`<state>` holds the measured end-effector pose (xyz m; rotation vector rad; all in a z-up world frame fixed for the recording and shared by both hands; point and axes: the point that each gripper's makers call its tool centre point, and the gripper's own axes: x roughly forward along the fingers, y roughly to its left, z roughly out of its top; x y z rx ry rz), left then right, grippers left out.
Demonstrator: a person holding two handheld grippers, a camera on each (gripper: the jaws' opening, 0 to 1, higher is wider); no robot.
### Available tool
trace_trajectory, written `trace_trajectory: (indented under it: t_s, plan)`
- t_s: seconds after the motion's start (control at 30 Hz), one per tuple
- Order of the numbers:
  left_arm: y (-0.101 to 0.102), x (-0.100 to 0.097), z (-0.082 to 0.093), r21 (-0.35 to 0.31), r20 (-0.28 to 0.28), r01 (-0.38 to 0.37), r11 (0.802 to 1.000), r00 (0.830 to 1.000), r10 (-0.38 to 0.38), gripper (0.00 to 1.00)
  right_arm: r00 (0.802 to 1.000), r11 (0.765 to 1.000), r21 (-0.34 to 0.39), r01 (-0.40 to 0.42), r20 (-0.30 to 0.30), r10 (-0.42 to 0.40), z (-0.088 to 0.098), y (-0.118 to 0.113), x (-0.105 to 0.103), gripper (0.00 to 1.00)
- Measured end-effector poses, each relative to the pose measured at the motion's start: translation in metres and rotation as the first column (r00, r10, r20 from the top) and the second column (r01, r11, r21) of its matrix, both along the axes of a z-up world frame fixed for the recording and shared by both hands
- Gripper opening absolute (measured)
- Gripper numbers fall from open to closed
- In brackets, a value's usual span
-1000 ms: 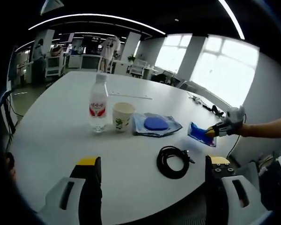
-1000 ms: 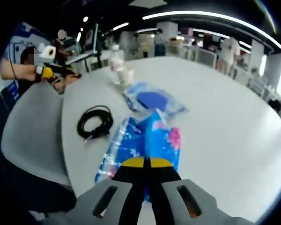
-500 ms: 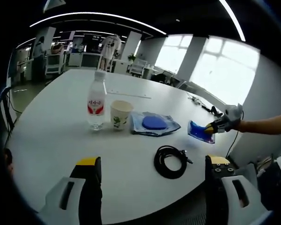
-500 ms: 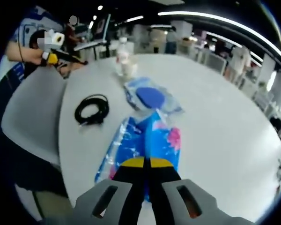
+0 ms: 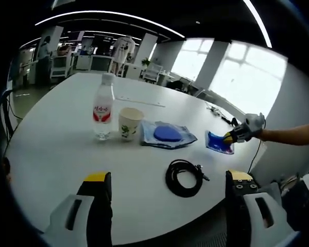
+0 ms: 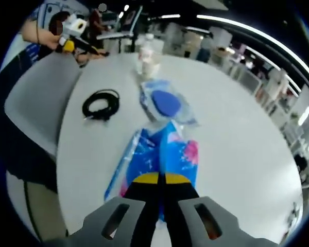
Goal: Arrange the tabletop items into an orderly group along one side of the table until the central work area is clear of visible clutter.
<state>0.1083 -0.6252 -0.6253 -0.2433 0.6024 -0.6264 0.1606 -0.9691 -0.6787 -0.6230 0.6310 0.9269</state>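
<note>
My right gripper (image 6: 158, 179) is shut on the near end of a blue patterned packet (image 6: 162, 152), which stretches away from it over the white table (image 6: 237, 139). The left gripper view has that packet (image 5: 219, 143) near the table's right edge, with the right gripper (image 5: 240, 133) on it. Further along lie a clear pouch with a blue disc (image 5: 167, 135), a paper cup (image 5: 129, 123) and a water bottle (image 5: 103, 105). A black cable coil (image 5: 183, 177) lies nearest. My left gripper (image 5: 168, 176) stands open above the table's near edge, with nothing between its jaws.
A grey chair (image 6: 33, 100) stands at the table's edge beside the cable coil (image 6: 100, 105). A person holds the left gripper (image 6: 72, 38) beyond it. The table (image 5: 51, 149) runs wide to the left and far side. Desks and people stand in the background.
The right gripper view has risen and looks down on the table from higher, still shut on the packet. The left gripper view has drifted slightly. The items on the table have not moved.
</note>
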Motion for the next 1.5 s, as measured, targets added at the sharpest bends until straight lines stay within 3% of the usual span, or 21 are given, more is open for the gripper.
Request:
trace_trajectory:
  t_s: [0.23,0.63,0.93,1.5]
  plan:
    - [0.000,-0.003,-0.002,-0.005,-0.006,-0.011,1.000,1.000,0.011,0.91,0.998,0.997,-0.042,-0.058,0.004,0.059,-0.003,-0.002,-0.002,0.00]
    - [-0.003,-0.010,-0.006,-0.003,-0.024,-0.021,1.000,1.000,0.021,0.91,0.996,0.995,-0.058,-0.081,0.028,0.082,0.004,-0.023,0.021,0.00]
    - [-0.005,-0.011,-0.007,-0.005,-0.032,-0.034,0.999,0.999,0.034,0.90,0.991,0.987,-0.089,-0.131,0.022,0.133,0.000,-0.030,0.026,0.00]
    - [-0.004,-0.016,-0.006,0.001,-0.035,-0.079,0.997,0.996,0.079,0.89,0.968,0.962,-0.115,-0.248,-0.001,0.250,-0.006,-0.035,0.050,0.00]
